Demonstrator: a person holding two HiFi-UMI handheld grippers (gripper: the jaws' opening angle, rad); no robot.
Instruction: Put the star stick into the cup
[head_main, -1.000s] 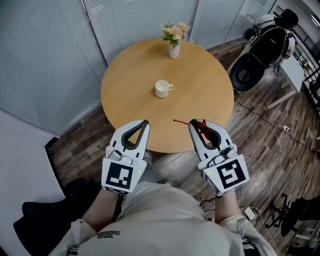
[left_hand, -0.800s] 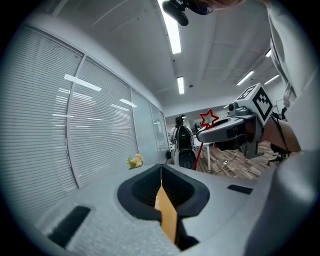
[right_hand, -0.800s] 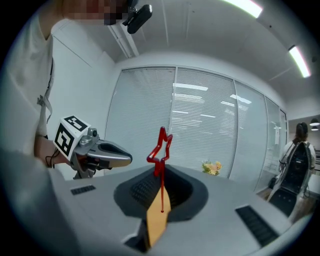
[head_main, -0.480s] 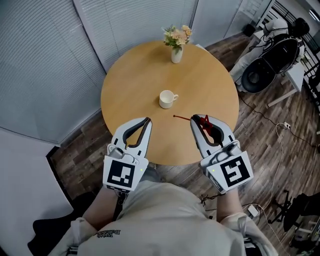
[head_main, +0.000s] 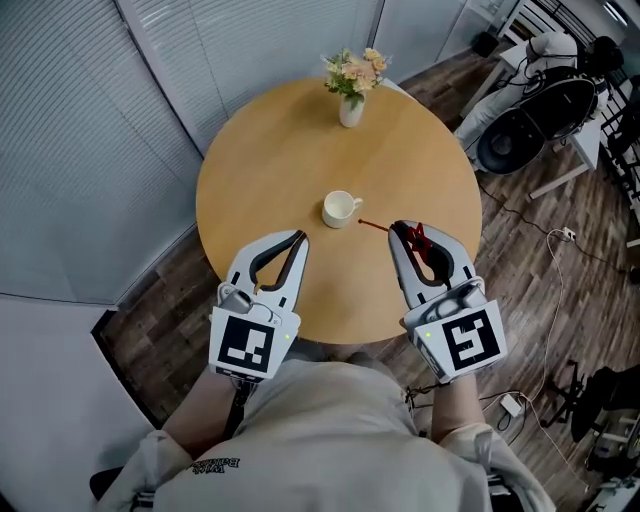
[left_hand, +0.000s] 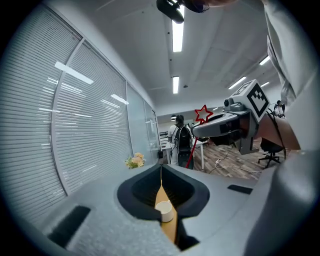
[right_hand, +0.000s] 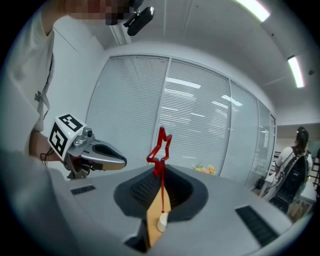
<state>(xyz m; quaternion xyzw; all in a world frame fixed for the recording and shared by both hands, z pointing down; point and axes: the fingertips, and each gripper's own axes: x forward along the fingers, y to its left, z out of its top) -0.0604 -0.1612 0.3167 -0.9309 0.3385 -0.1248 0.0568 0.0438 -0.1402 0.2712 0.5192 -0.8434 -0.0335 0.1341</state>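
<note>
- No word or number can be read.
- Black-and-white square markers are carried on the left cube (head_main: 245, 346) and the right cube (head_main: 465, 343).
- Small dark print (head_main: 218, 465) is seen on the shirt (head_main: 320, 440), illegible.

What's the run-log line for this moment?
right tool: shut on star stick | left tool: shut, empty | star stick: not yet in cup | cup: upright on table

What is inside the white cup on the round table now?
Nothing shows inside the cup; its near inner wall is hidden by the rim. The star stick is outside it, clamped in the right gripper.
</note>
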